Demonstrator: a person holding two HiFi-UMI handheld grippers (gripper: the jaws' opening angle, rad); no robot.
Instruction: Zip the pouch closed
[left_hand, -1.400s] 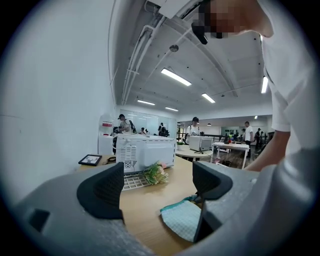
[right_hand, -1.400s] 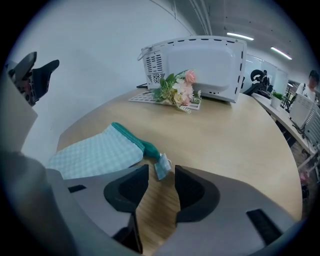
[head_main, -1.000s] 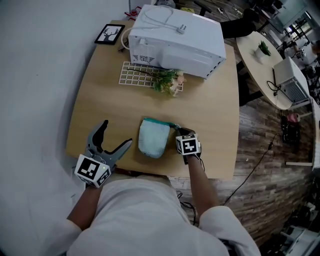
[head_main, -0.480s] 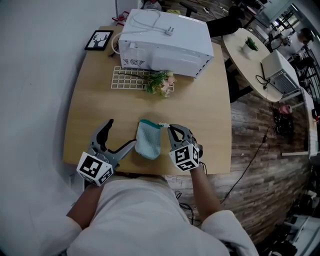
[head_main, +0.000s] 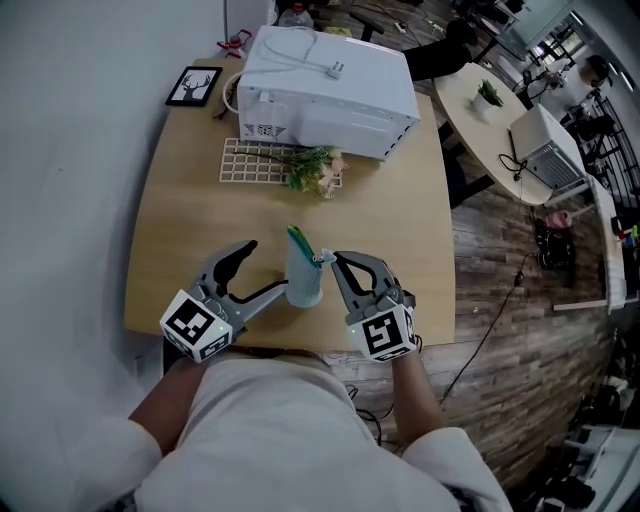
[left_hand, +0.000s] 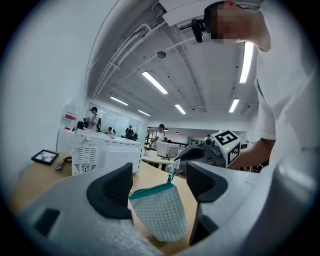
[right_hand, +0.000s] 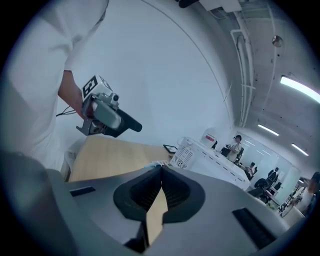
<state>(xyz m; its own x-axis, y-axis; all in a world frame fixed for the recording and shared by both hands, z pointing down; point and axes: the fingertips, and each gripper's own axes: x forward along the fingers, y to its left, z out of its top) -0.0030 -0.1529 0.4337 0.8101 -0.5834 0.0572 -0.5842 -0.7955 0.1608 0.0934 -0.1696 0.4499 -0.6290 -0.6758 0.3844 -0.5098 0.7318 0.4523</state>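
Observation:
A pale mint checked pouch (head_main: 303, 281) with a teal zipper band hangs upright just above the wooden table (head_main: 190, 225). My right gripper (head_main: 333, 259) is shut on the zipper pull at its top right corner. In the left gripper view the pouch (left_hand: 161, 214) dangles from that pull (left_hand: 173, 169) under the right gripper (left_hand: 194, 152). My left gripper (head_main: 268, 268) points level at the pouch from the left. Its jaws are closing, the pouch hangs between them, and the pads are not touching it. In the right gripper view the right gripper (right_hand: 161, 169) is shut with a pale scrap at its tip.
A white appliance (head_main: 330, 90) stands at the table's far side, with a white grid tray (head_main: 250, 160) and a flower bunch (head_main: 315, 172) before it. A framed picture (head_main: 195, 85) lies far left. The table's near edge is just below both grippers.
The right gripper rose and lifted the pouch off the table by its corner, so it now hangs upright. The left gripper moved right toward the pouch and its jaws narrowed a little.

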